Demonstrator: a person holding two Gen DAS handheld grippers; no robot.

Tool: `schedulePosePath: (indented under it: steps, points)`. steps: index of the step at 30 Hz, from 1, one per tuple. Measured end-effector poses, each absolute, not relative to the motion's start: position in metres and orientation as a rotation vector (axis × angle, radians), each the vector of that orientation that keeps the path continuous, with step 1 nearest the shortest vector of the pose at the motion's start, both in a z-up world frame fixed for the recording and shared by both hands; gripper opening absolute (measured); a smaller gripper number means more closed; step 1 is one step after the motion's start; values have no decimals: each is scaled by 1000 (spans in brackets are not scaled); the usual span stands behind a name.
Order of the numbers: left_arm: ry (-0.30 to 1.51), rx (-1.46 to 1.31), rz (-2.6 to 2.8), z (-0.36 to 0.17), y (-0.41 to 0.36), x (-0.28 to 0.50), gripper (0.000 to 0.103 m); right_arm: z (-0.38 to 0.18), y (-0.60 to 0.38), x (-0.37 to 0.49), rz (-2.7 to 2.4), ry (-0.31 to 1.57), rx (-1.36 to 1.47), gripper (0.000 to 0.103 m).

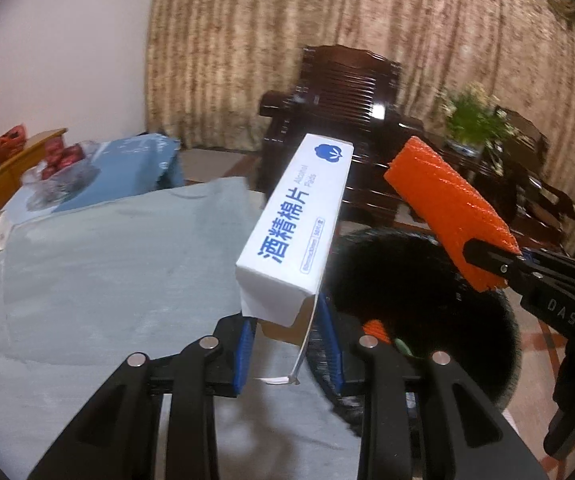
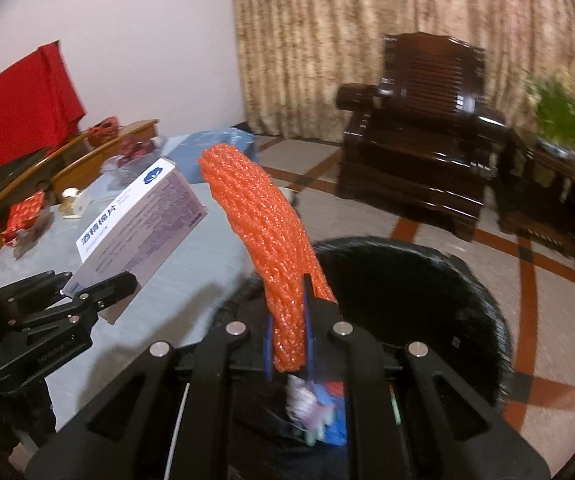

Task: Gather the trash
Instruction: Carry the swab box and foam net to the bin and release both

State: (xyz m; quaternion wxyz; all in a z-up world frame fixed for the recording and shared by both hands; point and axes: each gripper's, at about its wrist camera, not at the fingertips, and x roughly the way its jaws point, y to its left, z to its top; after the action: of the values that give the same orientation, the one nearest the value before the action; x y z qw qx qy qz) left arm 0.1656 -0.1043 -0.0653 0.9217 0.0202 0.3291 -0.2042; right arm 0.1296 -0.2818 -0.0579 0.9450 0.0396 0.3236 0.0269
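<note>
Left hand-held gripper (image 1: 287, 344) is clamped on the lower end of a white box (image 1: 295, 224) of alcohol pads; bottom flap hangs open between the blue fingers (image 1: 243, 356). Box tilts up and away, held in the air at the surface (image 1: 107, 272) edge, just beside the black bin (image 1: 427, 280). Right hand-held gripper (image 2: 289, 344) is closed on one end of an orange foam net (image 2: 263, 232), which curves up and left over the bin (image 2: 427, 300). Seen from the left wrist, the net (image 1: 447, 216) sits above the bin opening, near the box but apart from it. Bin is lined in black, with some trash (image 2: 319, 408) inside. Dark wooden armchair (image 2: 419, 136) and a potted plant (image 2: 563, 116) stand behind; curtain (image 2: 347, 40) on the back wall.
</note>
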Motion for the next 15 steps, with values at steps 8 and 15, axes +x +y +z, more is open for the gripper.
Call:
schedulePosePath:
  steps: [8,15]
  points:
    - [709,85,-499,-79,-154,161,30,-76,-325,101,-46,685,120,10]
    - [710,120,-532,-89,-185,158,30,-86,-344,90,-94,699,129,11]
